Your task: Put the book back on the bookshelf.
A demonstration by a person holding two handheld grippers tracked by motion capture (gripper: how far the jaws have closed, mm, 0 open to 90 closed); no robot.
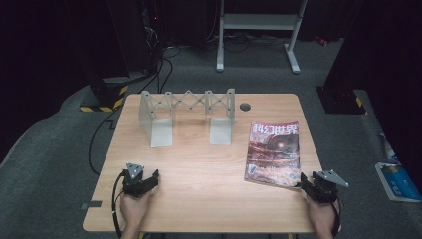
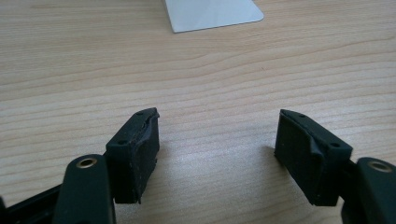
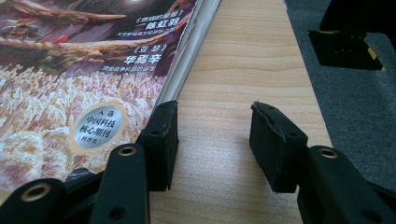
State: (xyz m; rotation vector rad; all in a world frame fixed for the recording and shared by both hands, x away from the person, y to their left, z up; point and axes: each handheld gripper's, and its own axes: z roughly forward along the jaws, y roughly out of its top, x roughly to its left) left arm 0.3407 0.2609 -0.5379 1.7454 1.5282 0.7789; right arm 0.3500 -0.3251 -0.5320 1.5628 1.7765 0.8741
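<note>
**Grippers at rest near table's front edge, magazine beside the right one**

Floor to the far left dark grey, crossed by a black cable (image 1: 99, 137) trailing off from a yellow-and-black striped base (image 1: 104, 99). Then the wooden table (image 1: 199, 164), pale and grained, seen from above.

Near its front left corner, the left gripper (image 1: 149, 180), held in a hand (image 1: 134, 209) coming in from the bottom edge, grey three-cornered plate on top. Jaws spread wide and released, nothing between them but bare wood, as seen along them in the left gripper view (image 2: 217, 144). Just past them in that view, a corner of a flat grey metal foot (image 2: 212, 14) lying on the tabletop.

Toward the back of the table, left of middle, a grey metal rack (image 1: 186, 107) with a criss-cross folding frame, standing upright on two flat plates. To its right, a small dark round hole (image 1: 245, 106) in the tabletop.

Further right, the magazine (image 1: 273, 152), lying flat, cover up, red and brown artwork with pale lettering at the top, slightly skewed to the table edge, well apart from the rack.

At its near right corner, the right gripper (image 1: 304, 183), held in the other hand (image 1: 323, 216). Jaws parted and released, gripping nothing; in the right gripper view (image 3: 212, 135) one jaw just beside the magazine's (image 3: 84, 79) page edge, possibly touching, hard to tell, the other over bare wood.

Off the table to the far right, a blue-and-white thing (image 1: 398, 180) lying on the floor.
</note>
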